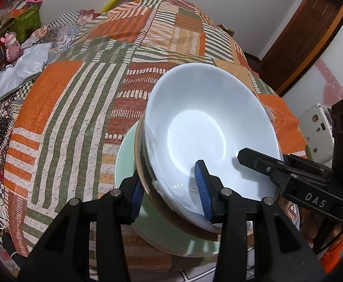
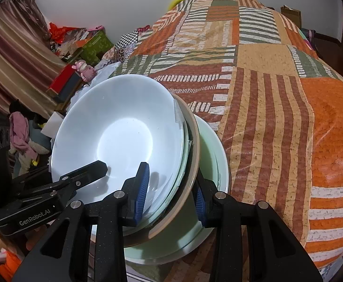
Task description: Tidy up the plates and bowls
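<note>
A white bowl (image 1: 209,127) sits nested in a tan-rimmed bowl (image 1: 140,164), tilted above a pale green plate (image 1: 124,164) on the patterned bed cover. My left gripper (image 1: 170,193) is shut on the near rims of the nested bowls, one blue pad inside the white bowl. My right gripper (image 2: 171,195) is shut on the same stack's rim: white bowl (image 2: 115,127), tan-rimmed bowl (image 2: 193,141), green plate (image 2: 216,155). Each gripper shows in the other's view, the right one in the left wrist view (image 1: 253,159) and the left one in the right wrist view (image 2: 96,169).
The orange, green and brown patchwork cover (image 1: 82,94) spreads over the bed behind the stack. Clutter lies at the left: a grey cloth (image 1: 18,77), a pink toy (image 1: 11,45), a green box (image 1: 28,21). A wooden door (image 1: 305,35) stands at the right.
</note>
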A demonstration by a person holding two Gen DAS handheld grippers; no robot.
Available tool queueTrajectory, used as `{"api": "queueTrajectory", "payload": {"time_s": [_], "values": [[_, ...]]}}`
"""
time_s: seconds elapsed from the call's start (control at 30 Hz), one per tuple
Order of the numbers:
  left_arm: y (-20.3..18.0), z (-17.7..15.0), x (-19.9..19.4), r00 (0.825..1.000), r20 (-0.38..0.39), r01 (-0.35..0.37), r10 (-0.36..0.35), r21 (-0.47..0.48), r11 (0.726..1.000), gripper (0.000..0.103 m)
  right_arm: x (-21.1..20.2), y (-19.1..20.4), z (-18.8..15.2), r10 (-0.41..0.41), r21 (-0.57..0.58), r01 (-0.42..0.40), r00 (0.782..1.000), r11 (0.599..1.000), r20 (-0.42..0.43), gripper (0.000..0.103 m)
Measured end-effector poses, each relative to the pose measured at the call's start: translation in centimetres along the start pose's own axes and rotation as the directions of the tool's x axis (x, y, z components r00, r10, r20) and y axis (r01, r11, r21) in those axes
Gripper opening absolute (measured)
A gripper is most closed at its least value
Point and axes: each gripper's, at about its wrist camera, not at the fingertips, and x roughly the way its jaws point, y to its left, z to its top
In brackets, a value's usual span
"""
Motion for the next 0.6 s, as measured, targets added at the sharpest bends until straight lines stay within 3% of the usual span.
{"api": "queueTrajectory", "payload": {"time_s": [0.17,0.33,0.43,0.6], "values": [[0.0,-0.1,0.1,1.000,0.002,-0.001,0.001,0.002,1.000,0.042,0.0,-0.1,0.1,0.003,-0.003,-0.003,1.000,1.000,-0.001,0.035],[-0.1,-0.2,-0.5,1.000,0.014,-0.005,0.005,-0.004,1.000,0.042,-2.1,0.6,-0.3,-0.061,-0.065,0.066,0.996,0.996,0.067,0.052],[-0.2,-0.1,-1.8,0.999,0.040,-0.020,0.020,0.005,1.000,0.043,-4.0,0.9,-0.3,-0.074,-0.082,0.083,0.991,0.993,0.110,0.052],[-0.6,-0.1,-6.0,0.989,0.147,-0.034,0.029,0.027,0.999,0.043,-7.2,1.6,-0.4,-0.063,-0.087,0.081,0.979,0.993,0.194,0.052]]}}
